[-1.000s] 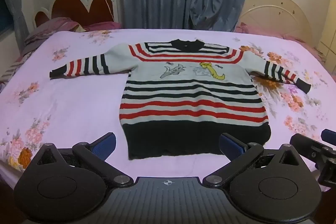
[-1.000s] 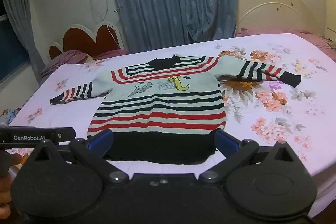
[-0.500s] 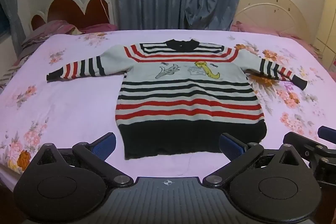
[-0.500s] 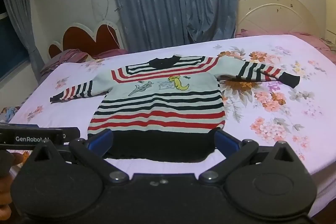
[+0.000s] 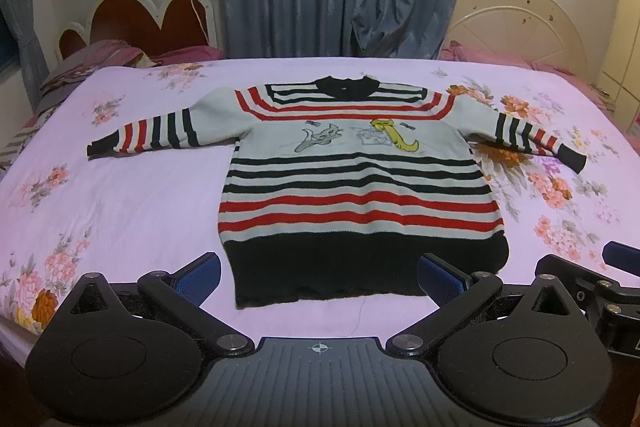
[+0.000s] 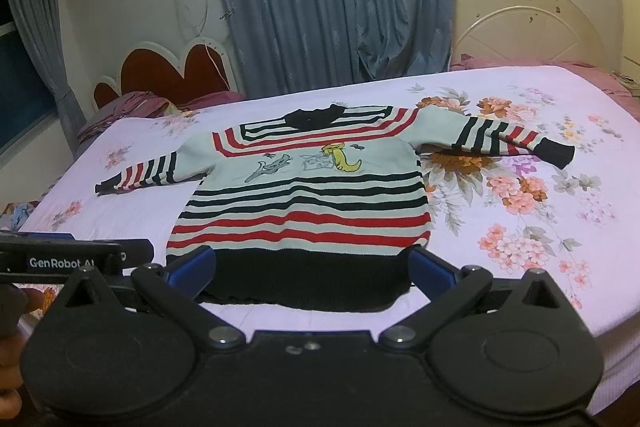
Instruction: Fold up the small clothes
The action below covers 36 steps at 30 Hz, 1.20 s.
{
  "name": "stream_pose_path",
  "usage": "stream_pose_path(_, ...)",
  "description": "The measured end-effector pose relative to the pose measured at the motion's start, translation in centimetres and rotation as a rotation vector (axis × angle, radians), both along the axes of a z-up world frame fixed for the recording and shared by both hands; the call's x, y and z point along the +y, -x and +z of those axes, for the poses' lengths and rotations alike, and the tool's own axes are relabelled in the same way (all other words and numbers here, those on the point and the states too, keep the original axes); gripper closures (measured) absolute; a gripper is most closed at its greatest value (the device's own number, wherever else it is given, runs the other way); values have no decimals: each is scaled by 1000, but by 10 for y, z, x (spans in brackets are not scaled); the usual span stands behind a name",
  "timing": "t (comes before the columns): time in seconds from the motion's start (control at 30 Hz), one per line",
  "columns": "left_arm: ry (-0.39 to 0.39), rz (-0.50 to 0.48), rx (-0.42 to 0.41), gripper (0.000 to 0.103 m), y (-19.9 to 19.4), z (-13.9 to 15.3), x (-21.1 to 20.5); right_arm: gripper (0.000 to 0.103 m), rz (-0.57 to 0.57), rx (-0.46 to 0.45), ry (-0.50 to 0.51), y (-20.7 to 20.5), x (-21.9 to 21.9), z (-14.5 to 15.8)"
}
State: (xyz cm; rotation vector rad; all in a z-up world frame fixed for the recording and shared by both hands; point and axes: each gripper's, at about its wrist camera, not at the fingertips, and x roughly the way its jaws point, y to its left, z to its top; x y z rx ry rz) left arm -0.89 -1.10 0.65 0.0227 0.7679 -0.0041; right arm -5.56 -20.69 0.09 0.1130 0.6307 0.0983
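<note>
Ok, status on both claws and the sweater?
Left claw open, empty. Right claw open, empty. Sweater flat on bed, sleeves spread, unfolded. Nothing in the way.

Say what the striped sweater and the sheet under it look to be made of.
Striped sweater: seemingly knitted yarn, matte; thick ribbed black hem, soft fuzzy edges. Bedsheet: probably thin woven cotton or a blend, smooth with a faint sheen, printed flowers, fine creases. Fibres cannot be confirmed.
</note>
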Motion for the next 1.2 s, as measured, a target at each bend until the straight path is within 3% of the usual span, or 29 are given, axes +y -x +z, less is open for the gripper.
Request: stream_pose_path(1.2, -3, 6, 8, 0, -8, -7, 0, 1, 8, 16, -6, -13, -9, -11)
